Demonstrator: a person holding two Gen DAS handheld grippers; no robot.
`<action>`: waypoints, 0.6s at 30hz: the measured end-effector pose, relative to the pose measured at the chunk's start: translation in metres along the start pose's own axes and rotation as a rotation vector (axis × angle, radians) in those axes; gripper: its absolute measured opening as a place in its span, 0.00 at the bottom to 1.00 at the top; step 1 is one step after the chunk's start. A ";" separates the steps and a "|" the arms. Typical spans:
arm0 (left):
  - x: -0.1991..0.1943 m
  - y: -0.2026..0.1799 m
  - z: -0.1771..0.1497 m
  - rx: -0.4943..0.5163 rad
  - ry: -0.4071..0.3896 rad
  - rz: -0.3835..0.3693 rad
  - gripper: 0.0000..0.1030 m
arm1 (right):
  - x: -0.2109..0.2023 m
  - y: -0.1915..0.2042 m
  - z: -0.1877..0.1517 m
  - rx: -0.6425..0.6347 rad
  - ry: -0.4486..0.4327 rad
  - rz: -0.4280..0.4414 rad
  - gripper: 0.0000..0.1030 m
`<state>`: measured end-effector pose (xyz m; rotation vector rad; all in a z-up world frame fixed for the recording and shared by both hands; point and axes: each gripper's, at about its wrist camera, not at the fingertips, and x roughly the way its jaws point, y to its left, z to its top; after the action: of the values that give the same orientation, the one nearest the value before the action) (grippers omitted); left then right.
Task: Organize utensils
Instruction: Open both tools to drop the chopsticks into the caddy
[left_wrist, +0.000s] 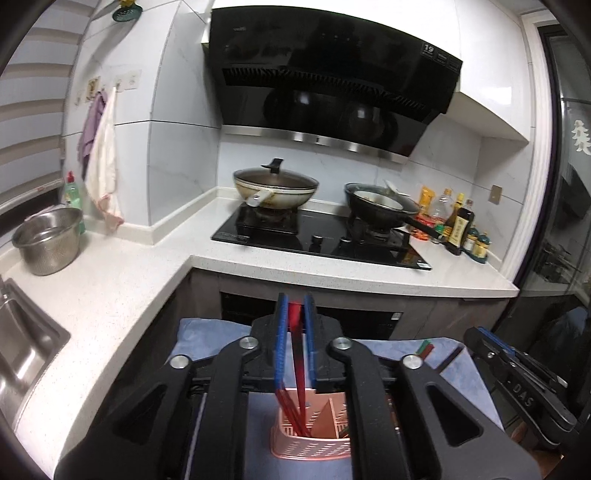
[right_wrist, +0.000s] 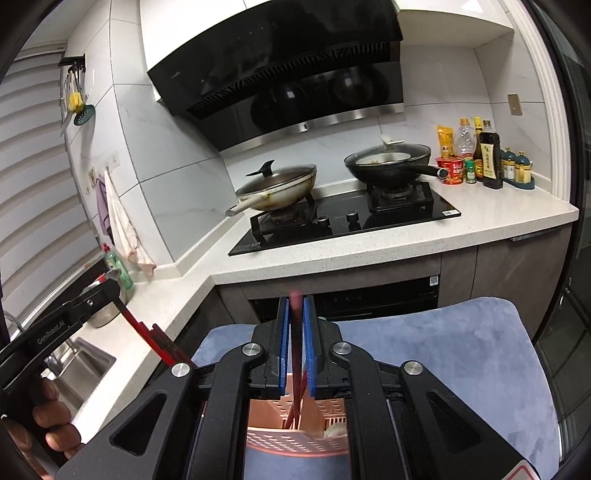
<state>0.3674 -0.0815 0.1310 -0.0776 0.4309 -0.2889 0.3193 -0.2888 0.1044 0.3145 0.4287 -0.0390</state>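
Nearest in, my left claw (left_wrist: 294, 339): blue pads a narrow gap apart with red chopsticks (left_wrist: 297, 369) standing between them. Pads look barely off the sticks, so I read this as let go or just about, not a firm pinch. Their lower ends are down inside the pink basket (left_wrist: 310, 443), left compartment.

My right claw (right_wrist: 295, 343): same picture, pads nearly closed around another pair of dark red chopsticks (right_wrist: 295, 369), tips in the same basket. Whether the pads are pressing I cannot tell; the top end is blurred.

Basket sits on a blue cloth (right_wrist: 443, 350), on a low surface in front of the kitchen cabinets.

Handling, my guess: sticks are light, stiff, thin and smooth, so they slip and twist if pinched at one point. Best hold is the upper third, both sticks together, flat across the pads. The basket is light slotted plastic and may tip or slide on the cloth if a stick drags on the wall.

Hidden: both claw bodies cover most of the basket, so dividers and other contents are unclear. Something pale lies in a right compartment in the right view; I can't identify it. A hand (right_wrist: 48, 424) grips the left handle at frame edge.

Far: stove (left_wrist: 317, 236) with two lidded pans, untouched.
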 end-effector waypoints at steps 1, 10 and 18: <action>-0.001 0.000 0.000 -0.001 0.001 0.002 0.23 | -0.001 0.000 0.000 0.000 0.001 -0.001 0.17; -0.010 0.001 -0.001 -0.009 -0.004 0.017 0.31 | -0.012 0.007 -0.002 -0.026 -0.008 -0.001 0.22; -0.026 0.002 -0.011 0.005 0.006 0.028 0.32 | -0.027 0.009 -0.014 -0.036 0.013 0.004 0.27</action>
<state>0.3407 -0.0722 0.1312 -0.0656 0.4366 -0.2627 0.2898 -0.2766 0.1062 0.2805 0.4408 -0.0256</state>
